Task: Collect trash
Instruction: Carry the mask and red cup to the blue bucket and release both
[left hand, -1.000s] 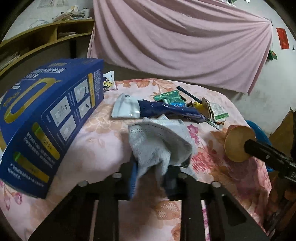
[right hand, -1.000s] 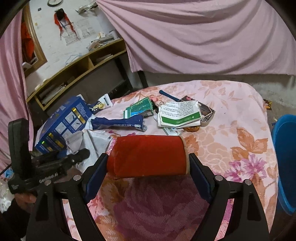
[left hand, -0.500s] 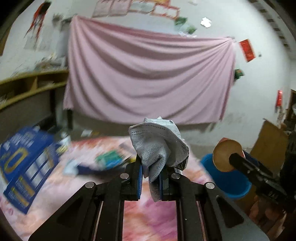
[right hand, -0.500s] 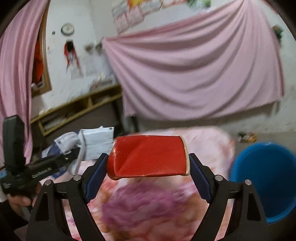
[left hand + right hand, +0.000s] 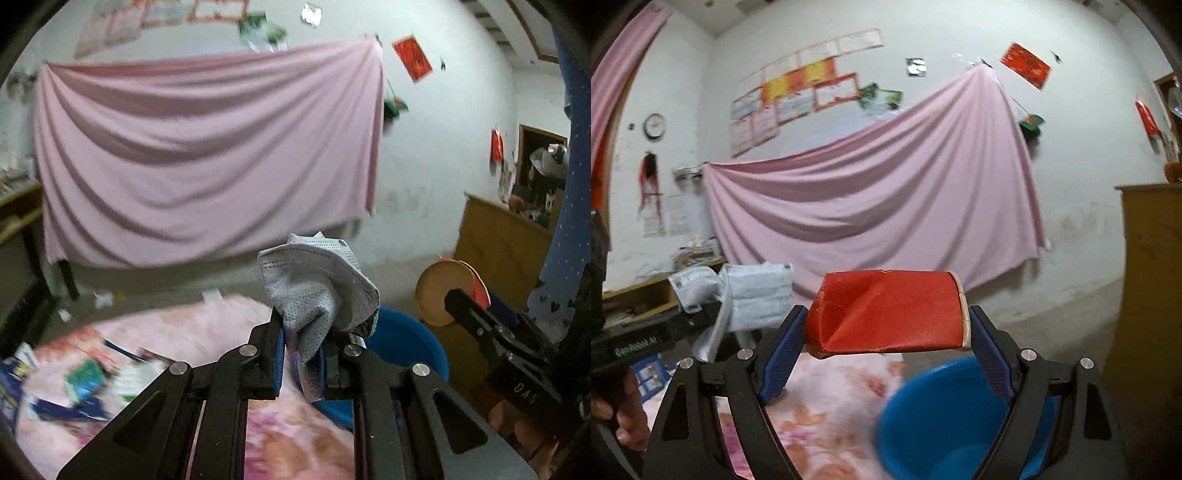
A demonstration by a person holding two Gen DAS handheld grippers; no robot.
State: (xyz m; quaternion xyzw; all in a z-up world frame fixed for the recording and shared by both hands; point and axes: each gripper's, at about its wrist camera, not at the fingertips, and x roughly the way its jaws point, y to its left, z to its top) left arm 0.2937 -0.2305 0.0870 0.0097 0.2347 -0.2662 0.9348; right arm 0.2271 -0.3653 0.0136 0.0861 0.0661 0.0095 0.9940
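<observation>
Left gripper clamped tight on a crumpled grey mask, jaws nearly together with the fabric bunched up above the blue pads and a strip hanging down between them. Lifted clear off the table, pointing across the room at the pink sheet pinned on the wall. From the right-wrist view, same mask showing off to the left, sticking out of that gripper, with a hand wrapped round the handle below.

Right gripper spread wide but clamped on a red cup, squashed and creased, lying sideways between the pads with its pale rim against the right-hand pad. In the left-wrist view just the round tan end of the cup visible, off to the right.

Blue bin sitting low right, just beyond the table edge, below and in front of the cup; also peeking out behind the mask as a blue curve. Rest of the trash down on the floral tablecloth at lower left, too blurred to sort out. Wooden cabinet against the right wall
</observation>
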